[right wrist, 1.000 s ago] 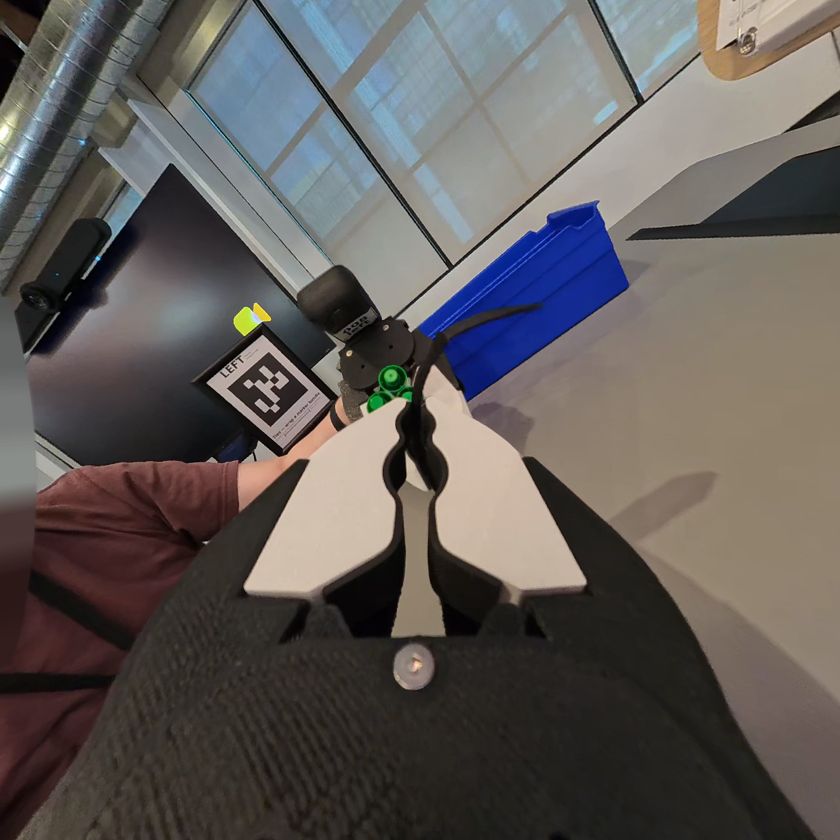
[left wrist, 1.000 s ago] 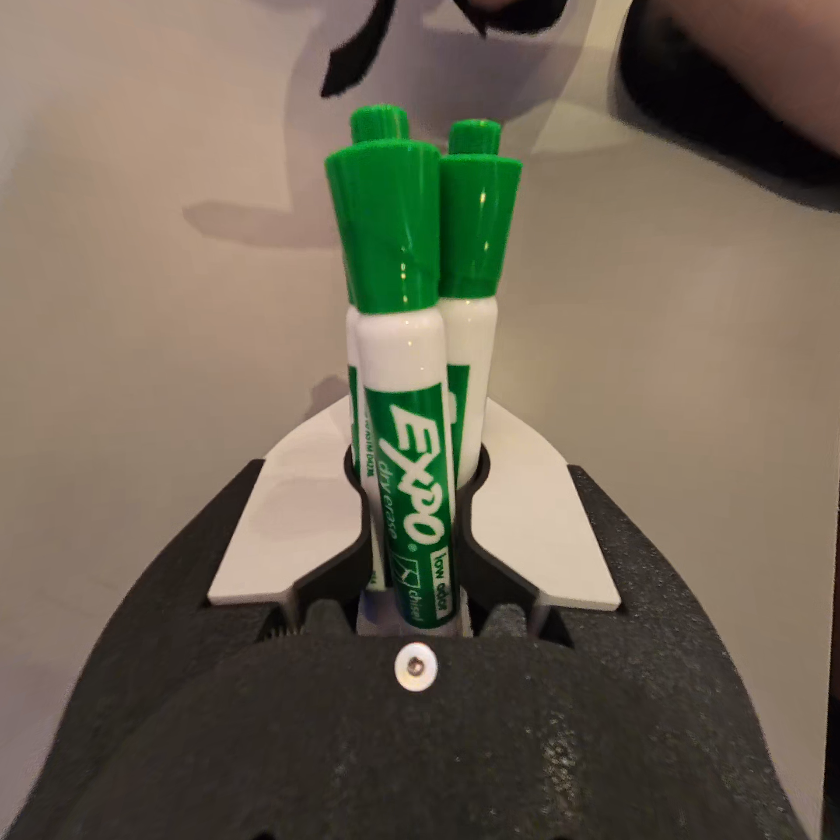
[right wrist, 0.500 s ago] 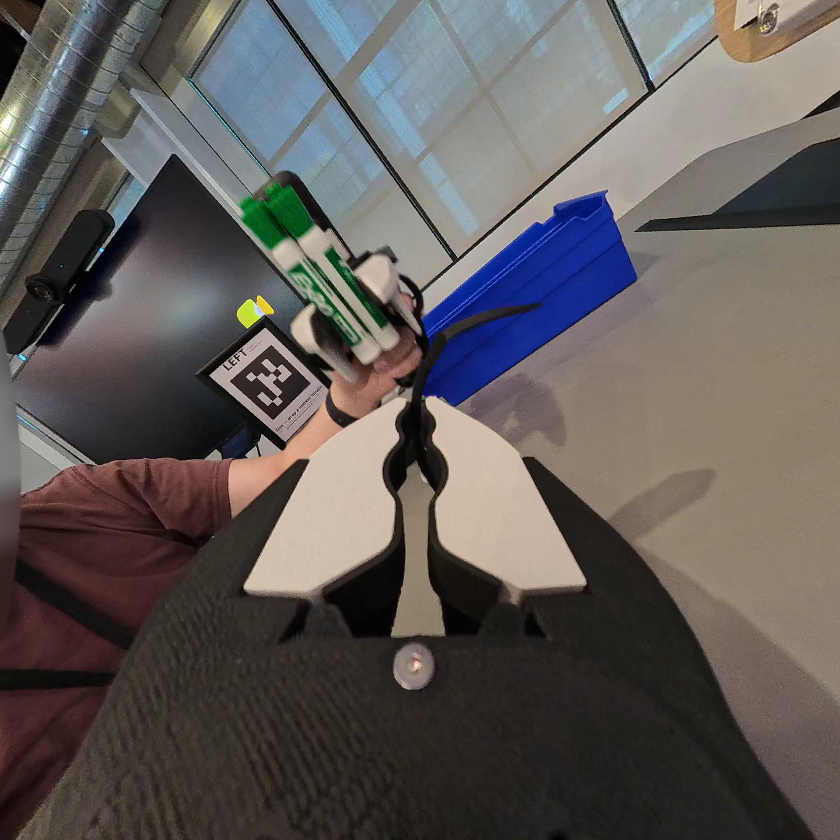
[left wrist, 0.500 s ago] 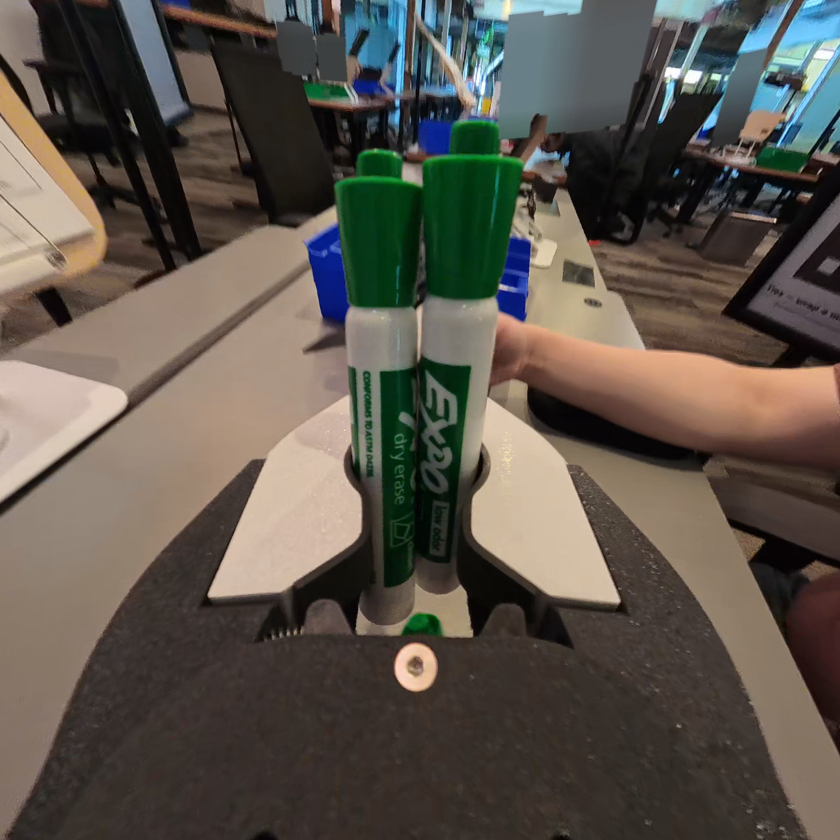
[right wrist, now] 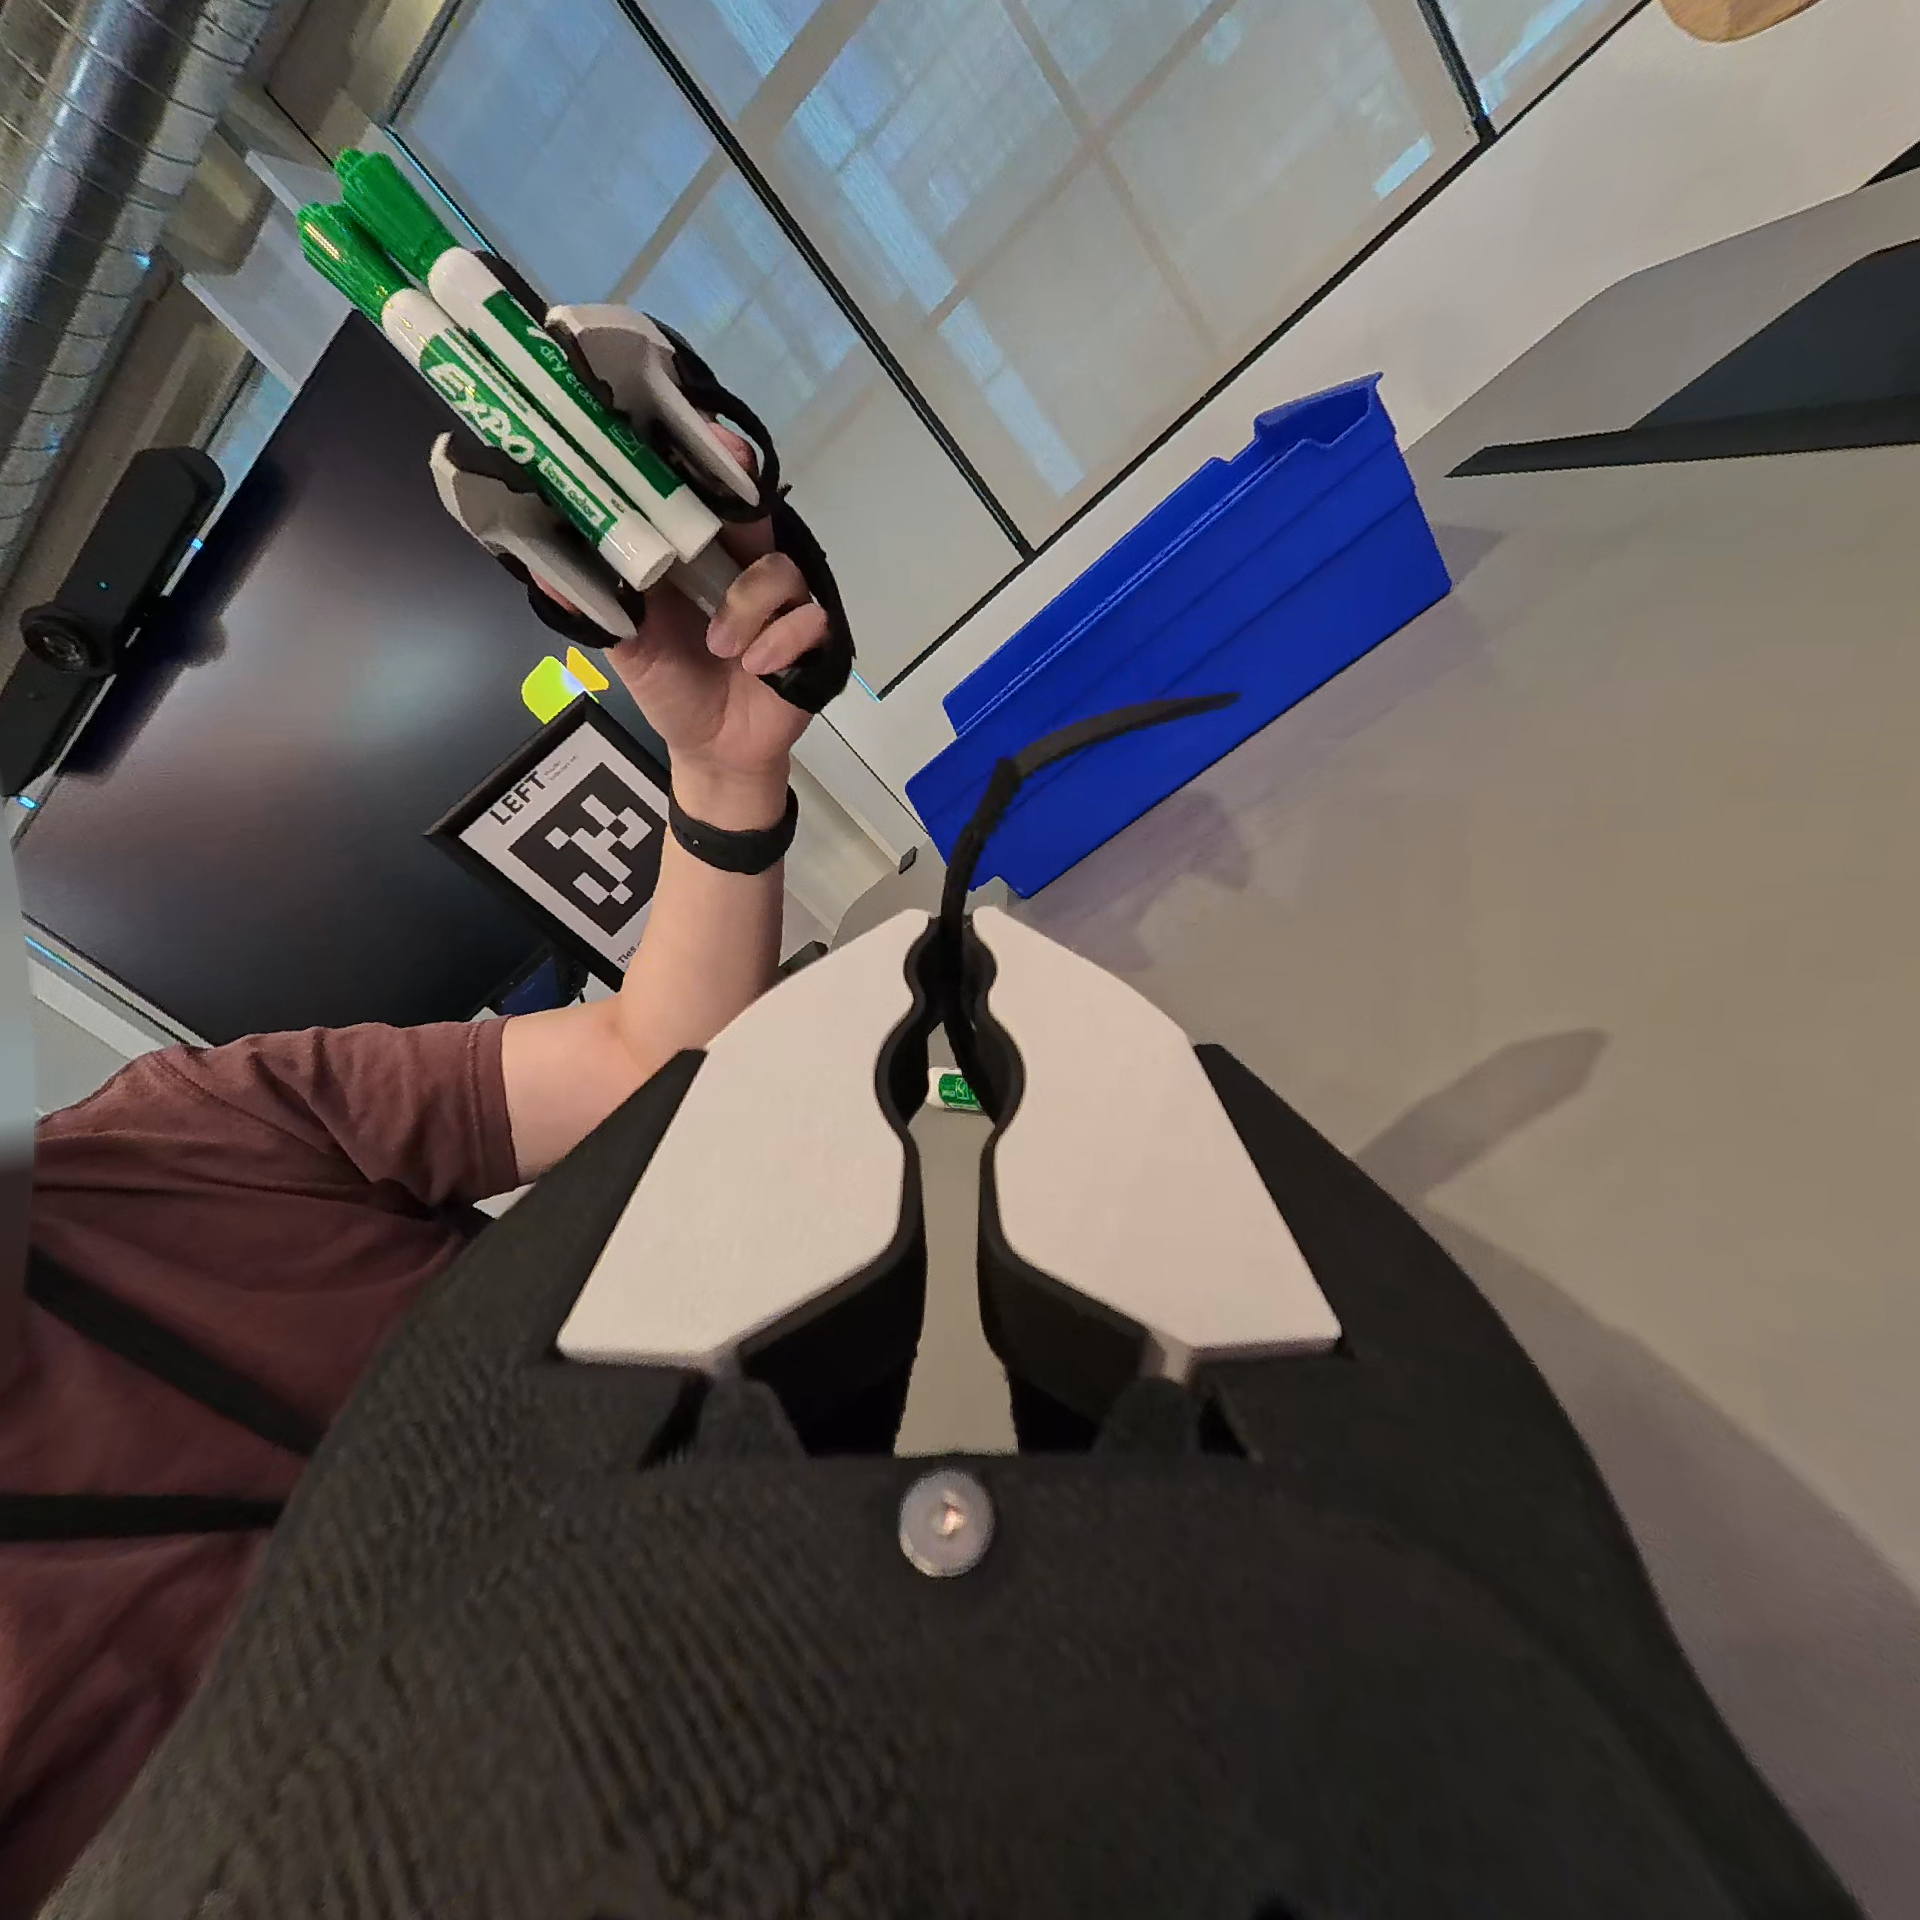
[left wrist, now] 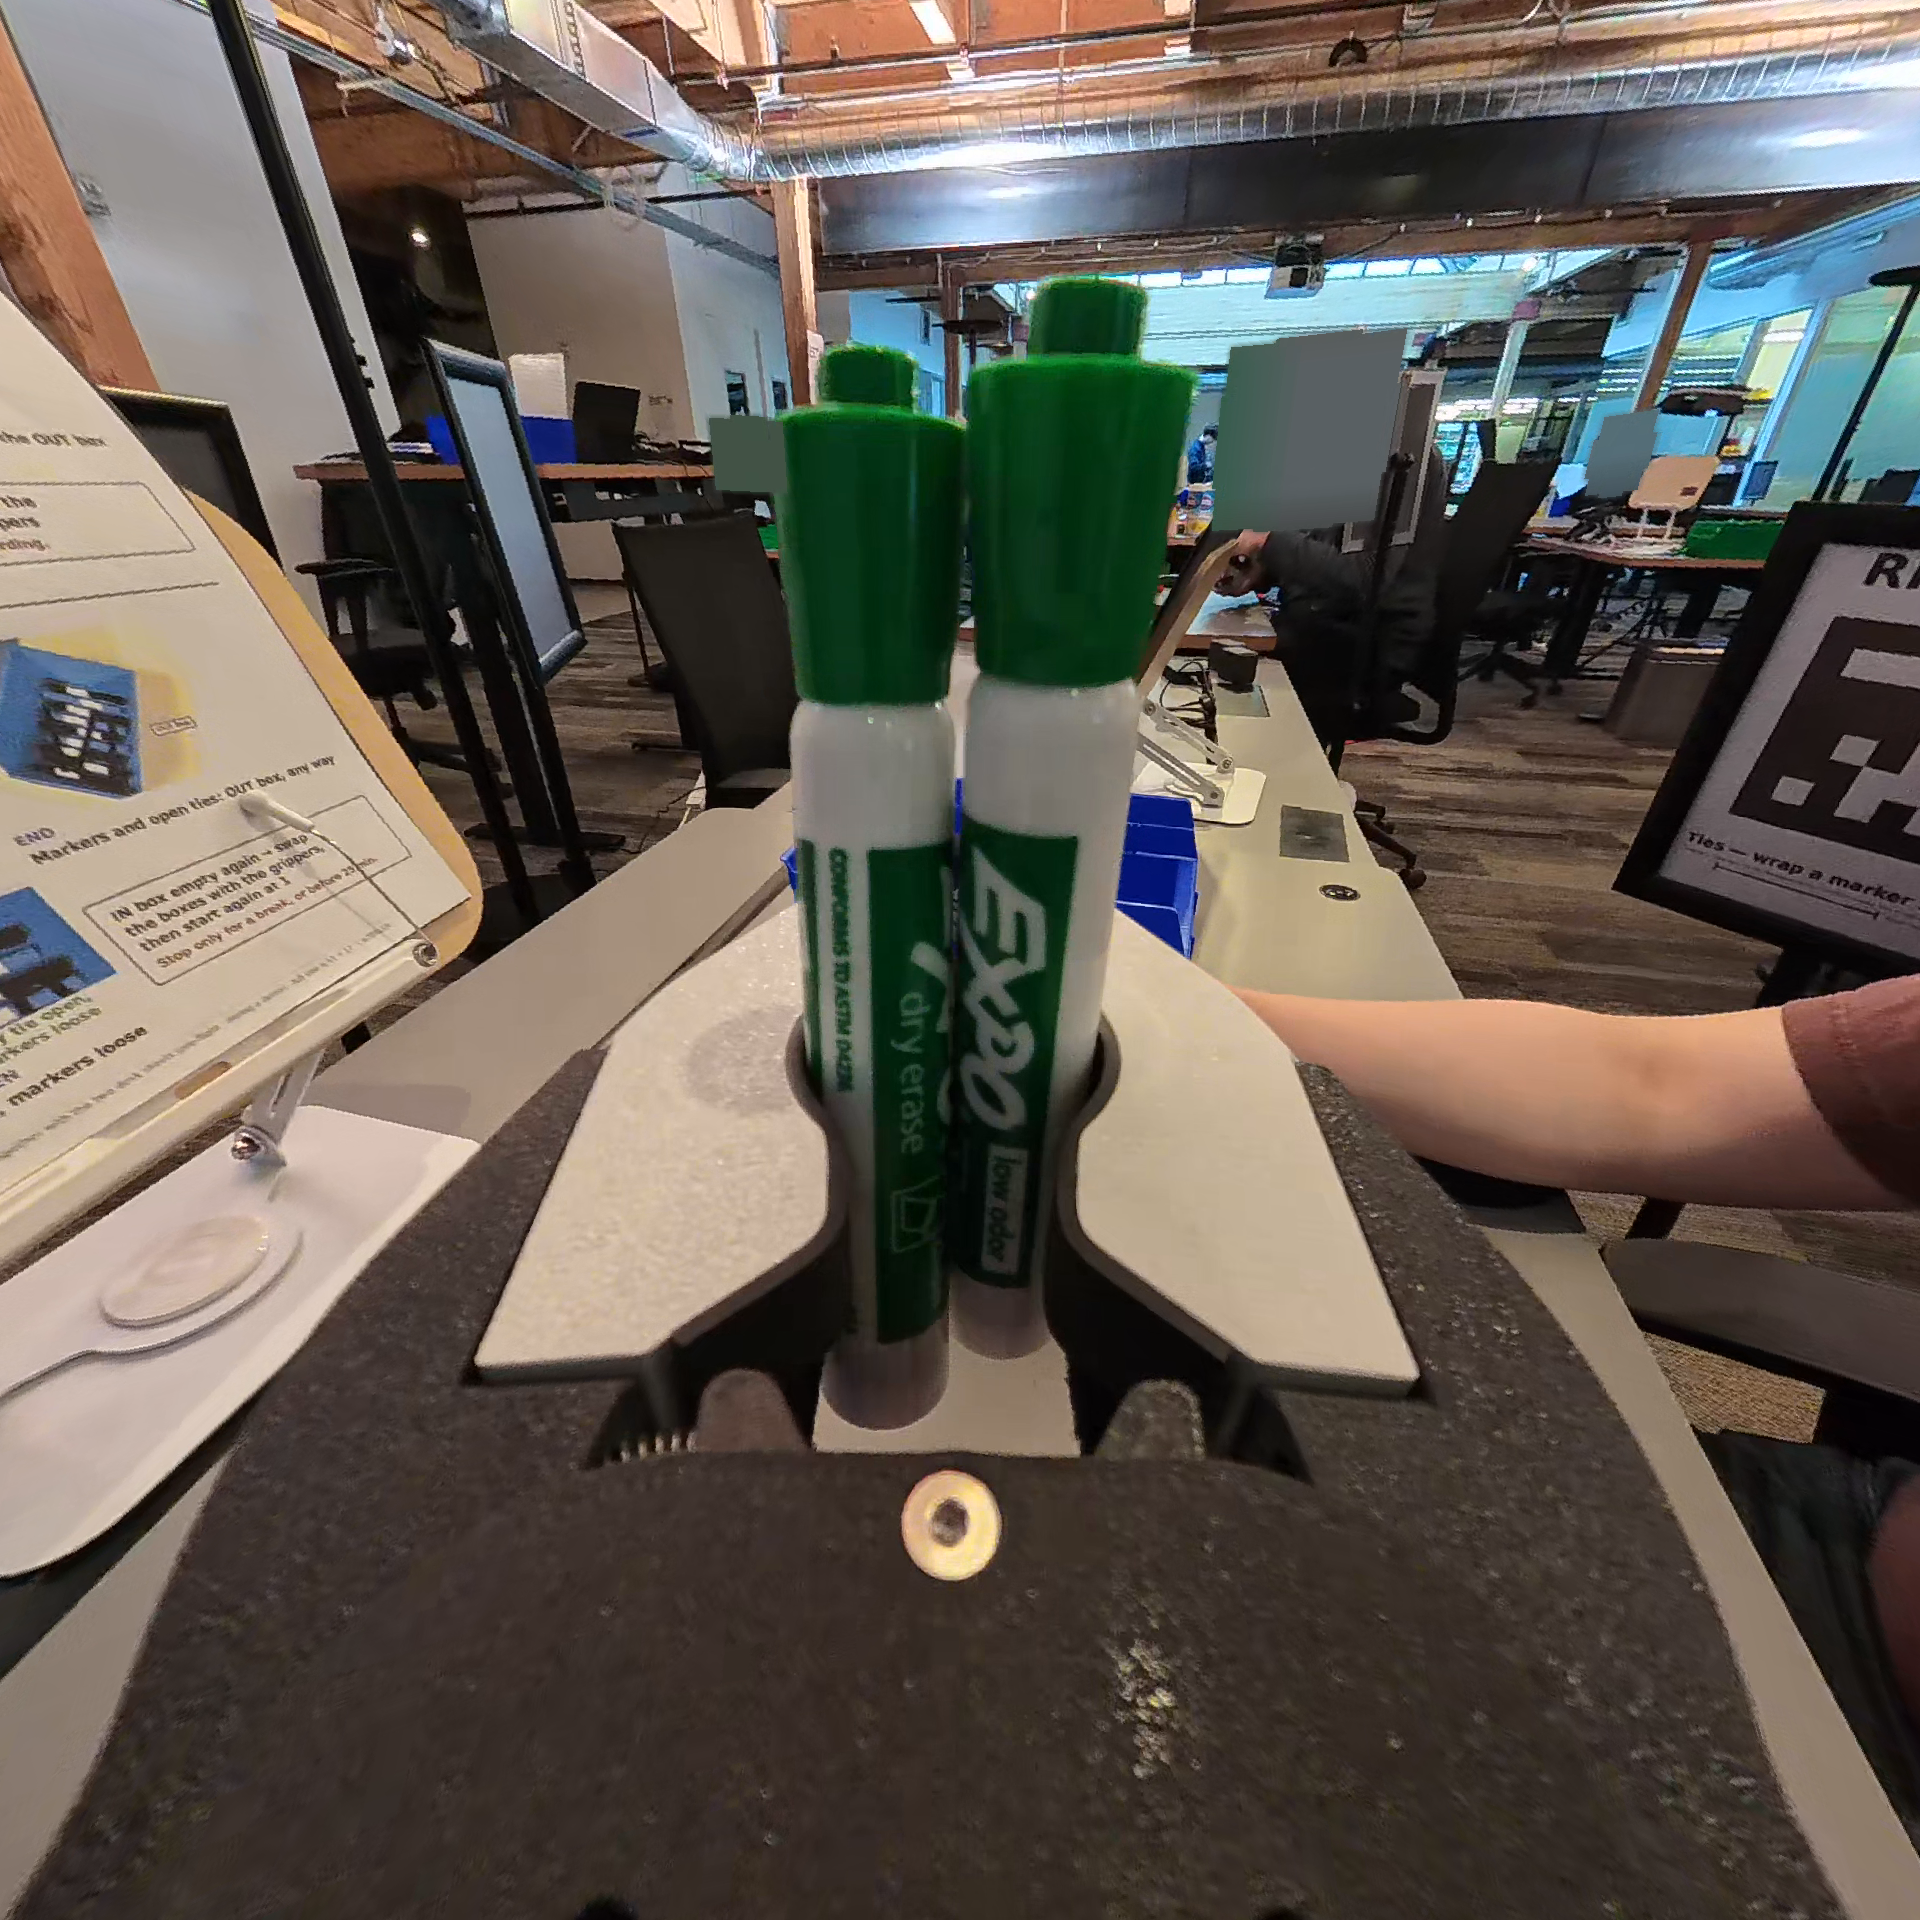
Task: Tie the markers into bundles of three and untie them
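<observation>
My left gripper (left wrist: pixel 951 1039) is shut on green-capped white markers (left wrist: pixel 966 831), two side by side in the left wrist view. It is raised high in the right wrist view (right wrist: pixel 592 457), where a third marker end shows under the two markers (right wrist: pixel 540 426). My right gripper (right wrist: pixel 951 925) is shut on a black tie (right wrist: pixel 977 831), which rises from the fingertips and bends right. Through the gap between the right jaws, a piece of a green and white marker (right wrist: pixel 956 1091) lies on the grey table (right wrist: pixel 1558 883).
A blue bin (right wrist: pixel 1195 665) stands at the table's far side, also behind the markers in the left wrist view (left wrist: pixel 1158 873). An instruction board on a stand (left wrist: pixel 208 779) is at the left. A framed sign (right wrist: pixel 582 831) stands near the person's arm (left wrist: pixel 1507 1091). My hands' fingertips stand some 20 cm from each other.
My left gripper has lifted away from the table and tilted up with the markers, now held high. My right gripper has stayed shut on the tie, nearly still.
</observation>
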